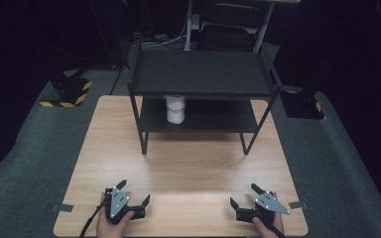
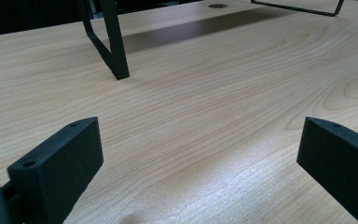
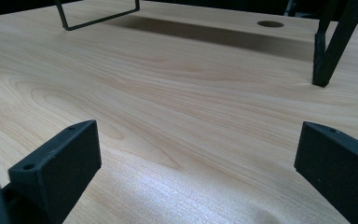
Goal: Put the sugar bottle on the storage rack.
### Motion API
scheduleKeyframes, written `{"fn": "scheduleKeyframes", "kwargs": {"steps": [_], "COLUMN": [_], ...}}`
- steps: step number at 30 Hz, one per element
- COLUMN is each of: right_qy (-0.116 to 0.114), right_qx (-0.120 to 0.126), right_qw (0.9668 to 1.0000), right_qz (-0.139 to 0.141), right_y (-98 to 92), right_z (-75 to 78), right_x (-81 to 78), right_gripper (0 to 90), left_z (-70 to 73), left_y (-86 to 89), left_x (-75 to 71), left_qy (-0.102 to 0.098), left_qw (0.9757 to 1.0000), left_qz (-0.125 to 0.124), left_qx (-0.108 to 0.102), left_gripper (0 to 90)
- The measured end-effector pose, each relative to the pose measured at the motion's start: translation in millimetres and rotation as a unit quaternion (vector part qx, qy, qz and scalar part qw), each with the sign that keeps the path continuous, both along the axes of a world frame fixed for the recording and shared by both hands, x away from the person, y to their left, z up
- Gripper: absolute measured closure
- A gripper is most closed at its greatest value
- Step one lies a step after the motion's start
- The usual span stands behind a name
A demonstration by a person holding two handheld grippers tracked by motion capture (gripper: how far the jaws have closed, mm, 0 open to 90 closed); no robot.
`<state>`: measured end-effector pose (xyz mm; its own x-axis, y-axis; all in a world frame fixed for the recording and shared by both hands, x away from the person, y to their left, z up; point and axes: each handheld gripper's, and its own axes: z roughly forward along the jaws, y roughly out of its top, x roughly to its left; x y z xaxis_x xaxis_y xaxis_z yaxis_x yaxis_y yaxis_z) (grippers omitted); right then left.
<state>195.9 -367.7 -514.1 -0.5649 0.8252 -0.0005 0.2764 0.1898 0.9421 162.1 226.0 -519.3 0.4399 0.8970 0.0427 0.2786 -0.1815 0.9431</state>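
— Listing stock: left hand-held gripper (image 1: 134, 192), right hand-held gripper (image 1: 244, 194), jaws apart, empty, on table (image 1: 188, 168)?
— Yes. White container (image 1: 175, 108) on rack's (image 1: 198, 74) lower shelf; likely start, reach next.

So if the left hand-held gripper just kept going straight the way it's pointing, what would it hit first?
Probably nothing at first: the left hand-held gripper faces bare table. Further on, the black shelf rack's near leg stands slightly left of its line, so it may pass it; depth is unclear.
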Motion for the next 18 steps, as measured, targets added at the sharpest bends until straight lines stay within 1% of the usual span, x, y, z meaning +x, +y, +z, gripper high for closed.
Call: {"fn": "scheduleKeyframes", "kwargs": {"steps": [2, 10, 11, 12, 14, 18], "right_qy": [0.0, 0.0, 0.0, -0.001, -0.001, -0.003], "right_qx": [0.0, -0.001, -0.001, 0.0, -0.001, -0.004], "right_qw": [1.0, 1.0, 1.0, 1.0, 1.0, 1.0], "right_qz": [0.0, 0.0, 0.0, 0.0, 0.001, 0.002], "right_y": [0.1, -0.2, -0.2, 0.0, 0.1, -0.2], "right_z": [0.1, 0.1, 0.1, -0.1, 0.0, -0.3], "right_x": [0.5, 0.9, 0.9, 0.5, 0.3, -0.2], "right_gripper": [0.1, 0.1, 0.1, 0.1, 0.1, 0.1], "left_z": [-0.1, 0.2, -0.1, 0.9, 2.2, 2.9], "left_y": [1.4, 2.2, 2.0, 1.4, 0.3, -0.8], "left_x": [0.5, 1.2, 0.8, 1.5, 2.2, 2.5], "left_qy": [0.001, 0.002, 0.0, 0.001, 0.004, 0.006], "left_qw": [1.0, 0.9999, 0.9999, 0.9999, 0.9999, 0.9999], "left_qz": [-0.006, -0.01, -0.011, -0.013, -0.013, -0.012], "left_qx": [-0.002, -0.003, -0.001, 0.004, 0.008, 0.011], "left_gripper": [0.5, 0.5, 0.5, 0.5, 0.5, 0.5]}}
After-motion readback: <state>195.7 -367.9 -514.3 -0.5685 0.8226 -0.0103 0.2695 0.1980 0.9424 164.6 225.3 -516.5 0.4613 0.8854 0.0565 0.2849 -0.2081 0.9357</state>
